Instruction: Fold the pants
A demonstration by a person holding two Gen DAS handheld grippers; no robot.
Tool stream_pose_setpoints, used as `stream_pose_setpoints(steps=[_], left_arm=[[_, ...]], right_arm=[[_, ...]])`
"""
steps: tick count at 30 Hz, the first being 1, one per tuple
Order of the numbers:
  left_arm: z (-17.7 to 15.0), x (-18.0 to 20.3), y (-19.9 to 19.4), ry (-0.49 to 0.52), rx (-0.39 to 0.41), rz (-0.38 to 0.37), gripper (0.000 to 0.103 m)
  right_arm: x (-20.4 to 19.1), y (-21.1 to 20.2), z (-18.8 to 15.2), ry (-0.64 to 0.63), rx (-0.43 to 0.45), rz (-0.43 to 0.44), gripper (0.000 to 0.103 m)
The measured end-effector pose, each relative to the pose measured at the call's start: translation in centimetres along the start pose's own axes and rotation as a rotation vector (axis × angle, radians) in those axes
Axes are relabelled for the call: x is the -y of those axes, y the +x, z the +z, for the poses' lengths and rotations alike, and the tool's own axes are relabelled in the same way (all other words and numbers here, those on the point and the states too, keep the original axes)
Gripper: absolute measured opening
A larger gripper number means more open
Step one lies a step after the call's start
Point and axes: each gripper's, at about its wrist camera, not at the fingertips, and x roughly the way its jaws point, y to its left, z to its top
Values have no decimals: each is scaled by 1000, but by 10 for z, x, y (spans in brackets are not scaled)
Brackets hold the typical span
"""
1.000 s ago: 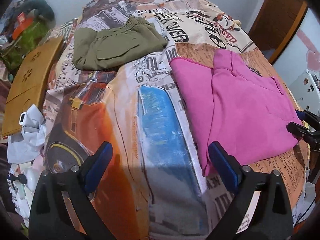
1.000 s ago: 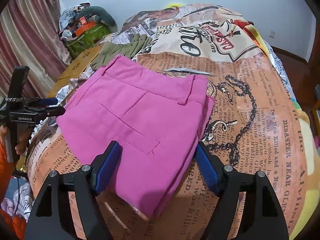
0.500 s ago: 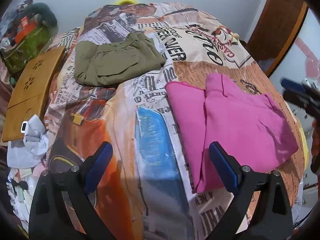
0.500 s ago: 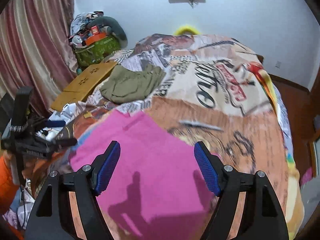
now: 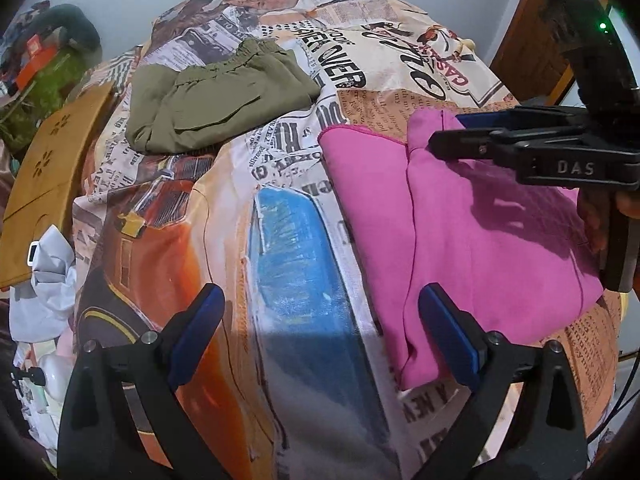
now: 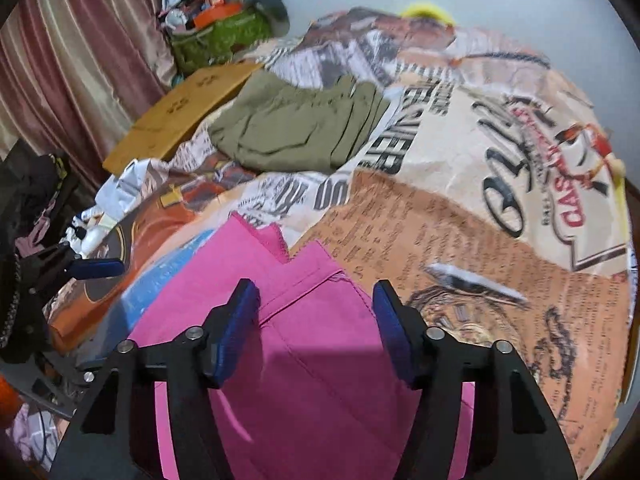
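Even, soft indoor light falls from above, bright enough for full colour. The tongs throw dark shadows on the pink pants (image 5: 472,240) and bedspread (image 5: 280,280). Fisheye bends the edges (corners go black). The right wrist view is motion-blurred, its print smeared.

Pink pants (image 5: 472,240) lie folded, seemingly in half, on the bedspread (image 5: 224,240).
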Motion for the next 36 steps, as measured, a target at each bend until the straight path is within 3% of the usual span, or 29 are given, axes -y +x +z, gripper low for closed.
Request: stream_pose_setpoints(steps=[4, 7, 10, 13, 16, 20, 23, 27, 33, 36], left_arm=[[-1, 1, 0, 4, 9, 13, 101], [-2, 1, -1, 3, 6, 20, 101], [-3, 2, -4, 12, 11, 54, 101], [-3, 3, -9, 23, 15, 86, 100], [0, 8, -18, 35, 32, 105, 100], [12, 19, -36, 49, 91, 105, 100], [28, 32, -48, 67, 144, 99, 100], [47, 50, -43, 94, 145, 67, 100], [57, 84, 1, 149, 19, -3, 100], [49, 90, 20, 178, -32, 6, 101]], right_arm=[[-2, 2, -2, -22, 8, -43, 23], [0, 1, -1, -15, -2, -43, 22], [1, -9, -1, 2, 14, -48, 25], [9, -29, -3, 63, 46, -29, 38], [12, -57, -10, 79, 111, -37, 41], [16, -90, -22, 91, 172, -65, 55], [19, -111, -37, 93, 201, -79, 55], [24, -116, -57, 125, 184, -74, 57], [35, -87, -86, 208, 69, -23, 61], [39, -70, -103, 235, 11, -15, 62]])
